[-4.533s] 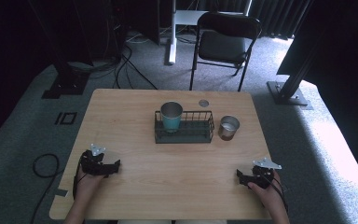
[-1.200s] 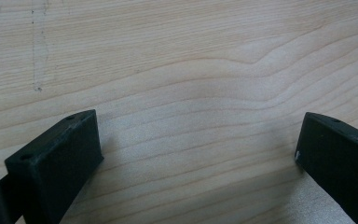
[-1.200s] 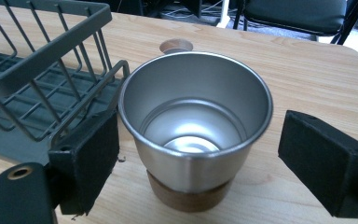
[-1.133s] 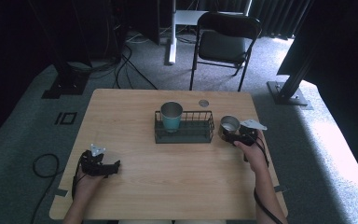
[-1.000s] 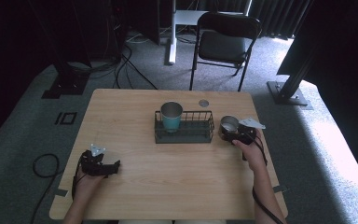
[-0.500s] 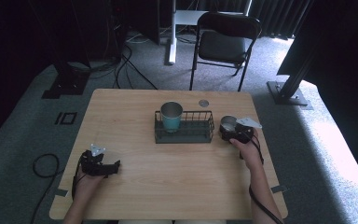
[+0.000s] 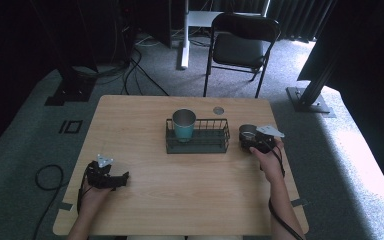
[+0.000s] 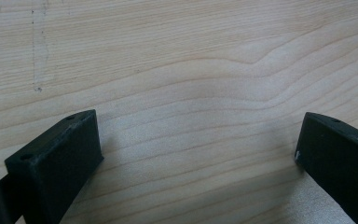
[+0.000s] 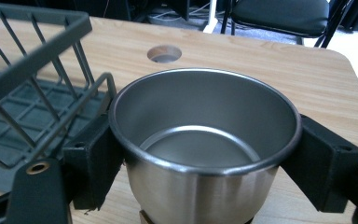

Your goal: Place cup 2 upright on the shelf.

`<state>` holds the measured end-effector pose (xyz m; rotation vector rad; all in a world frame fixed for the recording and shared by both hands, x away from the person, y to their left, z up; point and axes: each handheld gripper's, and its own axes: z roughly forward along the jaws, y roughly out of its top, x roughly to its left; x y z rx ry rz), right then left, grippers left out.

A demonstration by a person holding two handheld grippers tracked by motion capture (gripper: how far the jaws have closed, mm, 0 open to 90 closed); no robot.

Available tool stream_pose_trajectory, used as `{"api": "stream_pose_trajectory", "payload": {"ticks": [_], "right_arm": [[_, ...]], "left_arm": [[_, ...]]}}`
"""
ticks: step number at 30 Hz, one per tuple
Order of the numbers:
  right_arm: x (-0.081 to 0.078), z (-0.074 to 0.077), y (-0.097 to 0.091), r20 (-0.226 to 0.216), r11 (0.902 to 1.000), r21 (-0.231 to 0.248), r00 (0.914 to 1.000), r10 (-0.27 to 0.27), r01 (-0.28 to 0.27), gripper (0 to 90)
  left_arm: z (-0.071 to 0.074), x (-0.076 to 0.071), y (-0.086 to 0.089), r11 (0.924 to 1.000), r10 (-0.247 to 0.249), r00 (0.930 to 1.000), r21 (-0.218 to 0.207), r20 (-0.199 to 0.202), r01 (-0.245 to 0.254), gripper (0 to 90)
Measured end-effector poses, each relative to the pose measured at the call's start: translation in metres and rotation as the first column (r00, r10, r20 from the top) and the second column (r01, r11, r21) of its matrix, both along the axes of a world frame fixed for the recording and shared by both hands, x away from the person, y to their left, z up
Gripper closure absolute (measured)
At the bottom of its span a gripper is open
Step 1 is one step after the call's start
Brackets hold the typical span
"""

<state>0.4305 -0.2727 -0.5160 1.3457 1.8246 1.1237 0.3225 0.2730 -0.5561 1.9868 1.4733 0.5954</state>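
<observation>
The grasping step is judged to be in hand: the steel cup [image 9: 204, 149] is flanked on both sides by the jaws of the right gripper [image 7: 254, 141], which appear closed against its wall. The cup stands on the table [image 7: 145, 120], just beside the wire basket [image 7: 198, 143] at its 3 o'clock side. A teal cup [image 7: 184, 124] is seen in the basket at its 9 o'clock end. Next, a lift clear of the basket rim is probably called for. The left gripper [image 7: 106, 176] rests at the table's 8 o'clock, jaws wide apart and holding nothing. No writing can be read.

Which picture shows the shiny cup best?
The right gripper view: the shiny cup sits big and close between that gripper's black jaws, empty inside. In the high view it is small, beside the basket.
</observation>
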Motion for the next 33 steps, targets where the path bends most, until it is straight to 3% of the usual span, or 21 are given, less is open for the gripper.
{"api": "stream_pose_trajectory", "payload": {"ticks": [9,22,33], "right_arm": [[-0.004,0.013,-0.003,0.016,0.9999,0.005,0.9997,0.017,-0.017,18.1],[-0.010,0.050,-0.003,0.063,0.9993,0.027,0.9977,0.024,-0.026,18.1],[-0.010,0.070,0.005,0.089,0.9983,0.042,0.9953,0.037,-0.041,18.1]], "left_arm": [[0.000,0.000,0.000,1.0000,0.000,1.0000,0.000,0.000,0.000,0.8],[0.000,0.000,0.000,1.0000,-0.001,1.0000,0.001,-0.001,0.001,0.8],[0.000,0.000,0.000,1.0000,0.000,1.0000,0.001,0.000,0.000,0.8]]}}
